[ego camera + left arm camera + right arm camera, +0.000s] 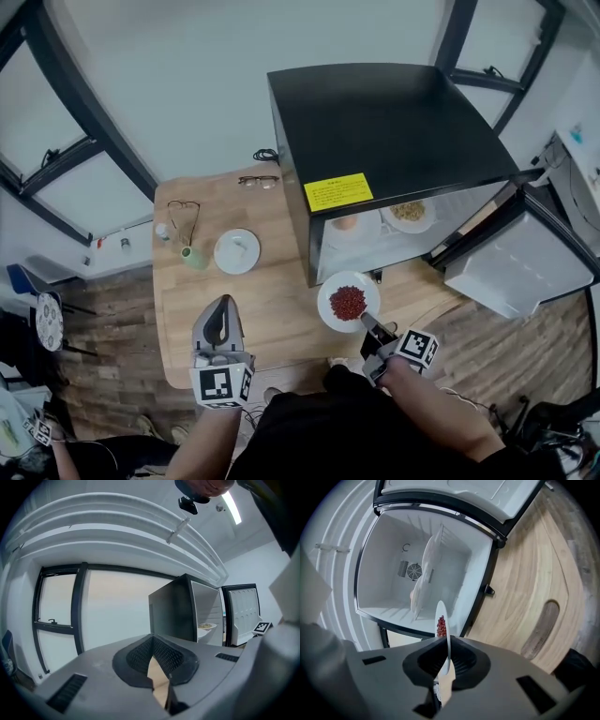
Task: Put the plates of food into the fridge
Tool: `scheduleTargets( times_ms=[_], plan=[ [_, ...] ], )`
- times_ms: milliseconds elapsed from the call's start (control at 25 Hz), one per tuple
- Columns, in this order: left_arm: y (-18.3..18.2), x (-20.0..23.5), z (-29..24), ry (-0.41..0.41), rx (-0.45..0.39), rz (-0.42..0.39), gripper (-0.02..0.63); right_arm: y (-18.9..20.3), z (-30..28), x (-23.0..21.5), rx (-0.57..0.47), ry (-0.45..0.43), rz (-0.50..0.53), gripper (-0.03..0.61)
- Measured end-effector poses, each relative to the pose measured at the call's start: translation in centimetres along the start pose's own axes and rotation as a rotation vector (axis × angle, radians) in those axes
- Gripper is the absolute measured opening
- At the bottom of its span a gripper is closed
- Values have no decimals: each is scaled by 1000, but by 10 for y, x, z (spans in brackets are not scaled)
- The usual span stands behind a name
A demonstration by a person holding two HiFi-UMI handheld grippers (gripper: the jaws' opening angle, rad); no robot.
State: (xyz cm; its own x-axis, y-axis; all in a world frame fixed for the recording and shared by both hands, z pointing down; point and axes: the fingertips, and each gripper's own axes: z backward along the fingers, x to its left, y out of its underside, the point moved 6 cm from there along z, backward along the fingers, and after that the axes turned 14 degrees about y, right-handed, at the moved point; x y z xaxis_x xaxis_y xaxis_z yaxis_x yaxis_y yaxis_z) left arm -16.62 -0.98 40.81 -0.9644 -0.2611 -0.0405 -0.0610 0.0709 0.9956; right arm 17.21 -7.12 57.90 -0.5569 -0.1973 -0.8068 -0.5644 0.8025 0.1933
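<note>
A black mini fridge (394, 131) stands on the wooden table (272, 309) with its door (520, 262) swung open to the right. On its shelf sit a plate of yellowish food (409, 212) and another dish (345, 223). My right gripper (367, 323) is shut on the rim of a white plate of red food (348, 302), held just in front of the fridge opening. In the right gripper view this plate (446, 641) shows edge-on between the jaws, with the white fridge interior (440, 559) beyond. My left gripper (222, 309) hovers over the table's near edge, shut and empty.
On the table's left part lie a white plate (236, 251), a green cup (192, 256) and two pairs of glasses (184, 214) (258, 181). A dark window frame (77, 616) runs behind the table. The open door blocks the right side.
</note>
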Motion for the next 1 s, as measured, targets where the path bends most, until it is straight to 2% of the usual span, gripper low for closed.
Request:
scheduleTargets(
  times_ms=[240,400,600,1000],
  plan=[
    [-14,-5,-39,-52,4,2,3,-48,-11,-4,27,-2,29,29],
    [-29,-1,-62,-79,-6,-30,3,-72,-31,1,61,-5,53,29],
    [-23,3,-67,-149,12,5,3,-94,-55,-1,79,22,55,29],
    [-14,9,-71,-194,55,8,3,-121,-113,5,92,44,87,29]
  ],
)
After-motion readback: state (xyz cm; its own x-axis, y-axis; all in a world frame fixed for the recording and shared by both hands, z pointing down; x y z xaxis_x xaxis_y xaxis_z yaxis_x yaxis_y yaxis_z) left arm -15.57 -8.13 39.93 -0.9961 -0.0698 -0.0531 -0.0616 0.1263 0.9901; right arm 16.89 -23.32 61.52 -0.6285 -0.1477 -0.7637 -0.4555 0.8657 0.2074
